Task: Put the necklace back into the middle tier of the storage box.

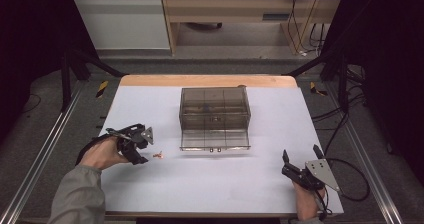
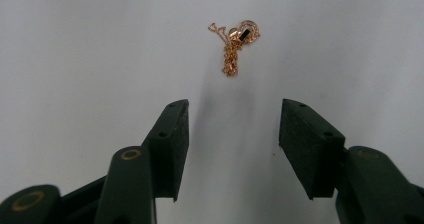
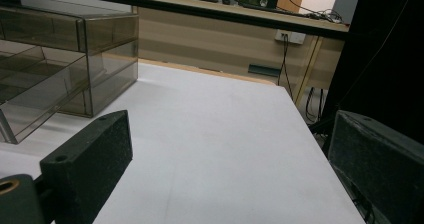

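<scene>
A small rose-gold necklace (image 2: 234, 46) with a heart pendant lies bunched on the white table, a short way beyond my left gripper's (image 2: 234, 115) tips. That gripper's jaws stand apart with only bare table between them. From above, the necklace (image 1: 158, 155) sits just right of the left gripper (image 1: 145, 149), left of the box's front. A smoky transparent box (image 1: 215, 114) stands mid-table with its bottom drawer (image 1: 215, 143) pulled out toward me. My right gripper (image 1: 301, 152) rests near the front right corner, wide open and holding nothing.
The white table top (image 1: 210, 184) ends close to the right gripper on the right and at the front. In the right gripper view the box (image 3: 60, 59) stands to the left. Metal frame rails (image 1: 45, 144) and cables run beside the table.
</scene>
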{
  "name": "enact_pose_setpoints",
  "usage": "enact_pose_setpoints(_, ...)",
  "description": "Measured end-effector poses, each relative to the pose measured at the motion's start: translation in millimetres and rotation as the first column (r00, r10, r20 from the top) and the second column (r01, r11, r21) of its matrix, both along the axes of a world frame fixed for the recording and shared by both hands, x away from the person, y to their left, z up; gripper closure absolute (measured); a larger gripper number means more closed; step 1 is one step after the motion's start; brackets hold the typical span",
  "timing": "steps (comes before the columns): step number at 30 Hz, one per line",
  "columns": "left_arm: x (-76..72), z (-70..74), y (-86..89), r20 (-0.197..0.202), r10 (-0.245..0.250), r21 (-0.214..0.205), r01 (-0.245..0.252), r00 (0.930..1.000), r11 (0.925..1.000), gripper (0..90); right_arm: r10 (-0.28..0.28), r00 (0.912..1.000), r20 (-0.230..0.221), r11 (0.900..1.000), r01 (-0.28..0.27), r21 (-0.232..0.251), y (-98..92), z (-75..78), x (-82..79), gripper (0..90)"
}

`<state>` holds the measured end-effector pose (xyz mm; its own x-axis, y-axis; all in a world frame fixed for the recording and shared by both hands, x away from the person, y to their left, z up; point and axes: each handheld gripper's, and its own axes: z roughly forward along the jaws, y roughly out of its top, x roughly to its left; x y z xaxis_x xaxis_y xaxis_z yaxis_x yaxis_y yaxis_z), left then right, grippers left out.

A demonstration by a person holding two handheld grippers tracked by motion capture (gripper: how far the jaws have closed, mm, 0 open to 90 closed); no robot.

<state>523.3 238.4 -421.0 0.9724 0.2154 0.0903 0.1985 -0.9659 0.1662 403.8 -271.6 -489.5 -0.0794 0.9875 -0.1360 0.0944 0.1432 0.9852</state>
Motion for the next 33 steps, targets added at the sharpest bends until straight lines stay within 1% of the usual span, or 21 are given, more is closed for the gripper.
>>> enact_pose_setpoints(2, 1.8, -2.0, -3.5, -0.005, -0.008, 0.000, 0.008, 1.0000, 1.0000, 49.4, 0.000, 1.0000, -0.001, 1.0000, 0.000, 0.001, 0.0, 0.0, 0.0, 4.2)
enact_pose_setpoints(3, 3.1, -4.7, -6.3, -0.014, -0.010, 0.003, 0.010, 0.9999, 0.9999, 50.9, 0.001, 1.0000, 0.000, 1.0000, -0.001, -0.001, -0.2, 0.0, 0.1, 4.2)
enact_pose_setpoints(4, 3.1, -4.7, -6.3, -0.014, -0.010, 0.003, 0.010, 0.9999, 0.9999, 52.1, 0.001, 1.0000, 0.000, 1.0000, -0.001, -0.001, -0.2, 0.0, 0.1, 4.2)
enact_pose_setpoints(7, 4.7, -8.3, -9.2, -0.024, -0.014, 0.011, 0.014, 0.9996, 0.9998, 55.7, 0.000, 1.0000, 0.000, 1.0000, 0.000, 0.000, 0.0, 0.0, 0.1, 4.2)
enact_pose_setpoints(8, 5.3, -8.9, -9.8, -0.025, -0.016, 0.015, 0.017, 0.9996, 0.9997, 55.7, 0.000, 1.0000, 0.000, 1.0000, 0.000, 0.000, 0.0, 0.0, 0.1, 4.2)
enact_pose_setpoints(9, 6.1, -10.6, -10.9, -0.031, -0.011, 0.022, 0.012, 0.9994, 0.9997, 57.7, 0.000, 1.0000, 0.000, 1.0000, 0.000, -0.001, 0.0, 0.0, 0.1, 4.2)
enact_pose_setpoints(12, 6.9, -12.0, -12.4, -0.036, -0.007, 0.021, 0.007, 0.9993, 0.9997, 58.4, 0.001, 1.0000, 0.000, 1.0000, -0.001, 0.000, 0.1, 0.0, 0.2, 4.3)
enact_pose_setpoints(15, 9.8, -12.7, -15.7, -0.041, 0.002, 0.009, -0.001, 0.9991, 1.0000, 59.9, -0.001, 1.0000, -0.002, 1.0000, 0.001, -0.003, 0.3, 0.0, 0.4, 4.3)
enact_pose_setpoints(17, 10.7, -13.1, -16.4, -0.040, 0.005, 0.009, -0.005, 0.9992, 0.9999, 60.2, -0.001, 1.0000, -0.003, 1.0000, 0.001, -0.002, 0.3, 0.0, 0.3, 4.3)
enact_pose_setpoints(18, 11.6, -13.6, -17.1, -0.035, 0.016, 0.018, -0.016, 0.9993, 0.9997, 60.5, -0.001, 1.0000, -0.002, 1.0000, 0.001, -0.003, 0.2, 0.1, 0.4, 4.3)
enact_pose_setpoints(19, 12.4, -15.4, -17.9, -0.045, 0.020, 0.019, -0.020, 0.9988, 0.9996, 61.7, -0.001, 1.0000, -0.002, 1.0000, 0.001, -0.004, 0.2, 0.1, 0.3, 4.3)
enact_pose_setpoints(24, 13.6, -16.1, -20.1, -0.051, 0.016, 0.011, -0.015, 0.9986, 0.9998, 63.8, 0.000, 1.0000, -0.005, 1.0000, 0.000, -0.004, 0.5, 0.1, 0.3, 4.3)
enact_pose_setpoints(25, 14.1, -16.4, -21.4, -0.062, 0.015, 0.005, -0.015, 0.9980, 0.9999, 64.7, 0.000, 1.0000, -0.005, 1.0000, 0.000, -0.006, 0.5, 0.1, 0.4, 4.3)
enact_pose_setpoints(26, 14.1, -16.4, -21.4, -0.062, 0.015, 0.005, -0.015, 0.9980, 0.9999, 65.6, 0.000, 1.0000, -0.005, 1.0000, 0.000, -0.006, 0.5, 0.1, 0.4, 4.3)
enact_pose_setpoints(27, 14.5, -17.6, -22.5, -0.070, 0.015, 0.009, -0.015, 0.9974, 0.9999, 66.2, -0.001, 1.0000, -0.006, 1.0000, 0.001, -0.006, 0.7, 0.1, 0.4, 4.3)
enact_pose_setpoints(29, 15.0, -19.4, -23.0, -0.069, 0.014, 0.017, -0.013, 0.9975, 0.9998, 67.2, 0.000, 1.0000, -0.005, 1.0000, 0.000, -0.007, 0.7, 0.1, 0.4, 4.3)
enact_pose_setpoints(32, 15.5, -20.2, -23.3, -0.071, 0.016, 0.020, -0.015, 0.9973, 0.9997, 67.3, 0.000, 1.0000, -0.005, 1.0000, 0.000, -0.009, 0.7, 0.1, 0.5, 4.3)
enact_pose_setpoints(33, 15.5, -20.0, -23.6, -0.070, 0.014, 0.020, -0.013, 0.9975, 0.9997, 68.5, 0.000, 1.0000, -0.003, 0.9999, 0.000, -0.010, 0.9, 0.1, 0.6, 4.3)
